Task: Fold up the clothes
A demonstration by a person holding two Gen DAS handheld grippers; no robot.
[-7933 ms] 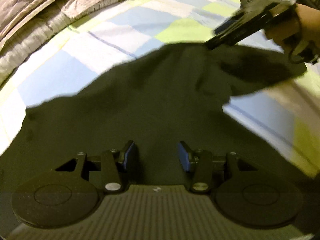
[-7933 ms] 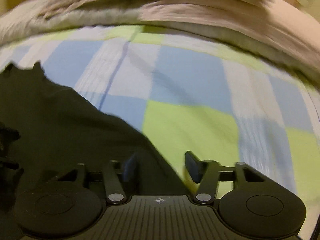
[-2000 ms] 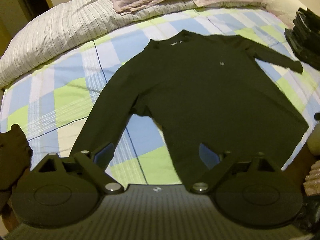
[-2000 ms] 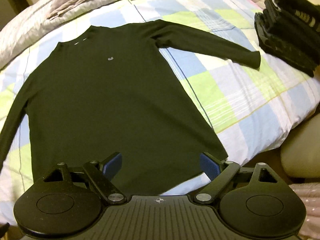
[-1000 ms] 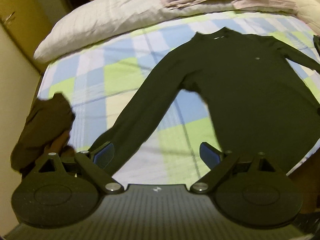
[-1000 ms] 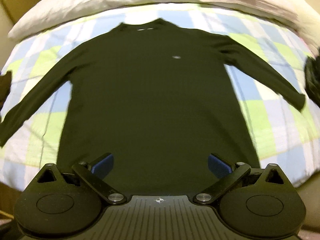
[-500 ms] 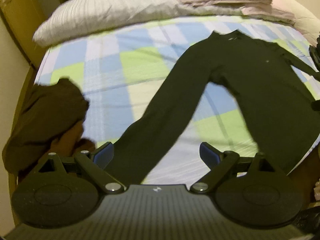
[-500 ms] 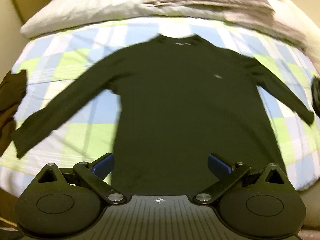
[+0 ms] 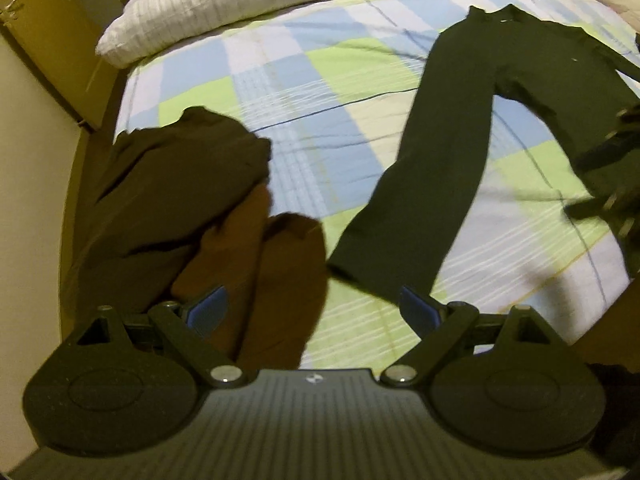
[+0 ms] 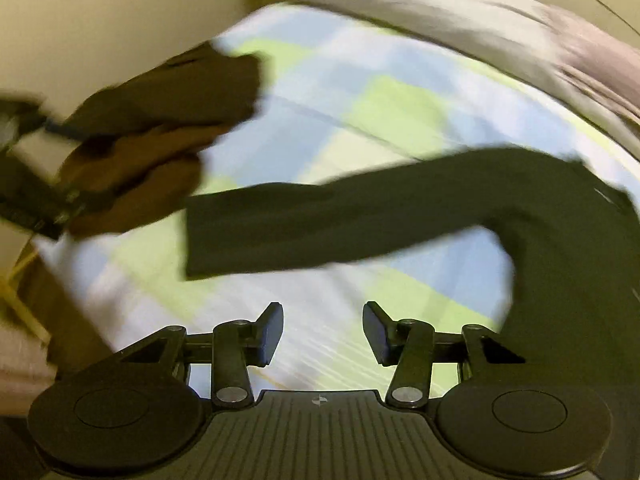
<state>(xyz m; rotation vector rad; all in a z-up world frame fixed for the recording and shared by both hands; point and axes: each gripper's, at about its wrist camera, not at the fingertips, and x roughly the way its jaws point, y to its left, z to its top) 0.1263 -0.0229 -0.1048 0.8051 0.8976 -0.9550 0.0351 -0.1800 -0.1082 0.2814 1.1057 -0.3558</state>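
The shirt [image 9: 500, 92] looks like thin, soft knit cloth: light to lift, limp, and likely to sag or slide out of shape unless it is taken by an edge. The best hold seems to be the cuff at the end of the sleeve [image 9: 404, 220], pinched through both layers so the sleeve can be carried across the body in one flat sweep. Gripping mid-sleeve would probably bunch the cloth.

Going from left to right in the left wrist view: a crumpled heap of brown clothes [image 9: 188, 200] sits at the near left corner of the bed, just beside the sleeve's cuff but not touching it. The checked bedsheet [image 9: 304, 80], in blue, green and white, lies bare between them. The dark green long-sleeved shirt is spread flat, face up, collar toward the striped pillow [image 9: 248, 4], its sleeve running down toward the near edge. A small pale logo shows on the chest.

The left gripper [image 9: 312, 312] hangs over the cuff with its jaws wide apart and nothing between them. The right gripper [image 10: 323, 332] hovers near the same sleeve; its jaws have just been closing, stand partly apart, and hold nothing.
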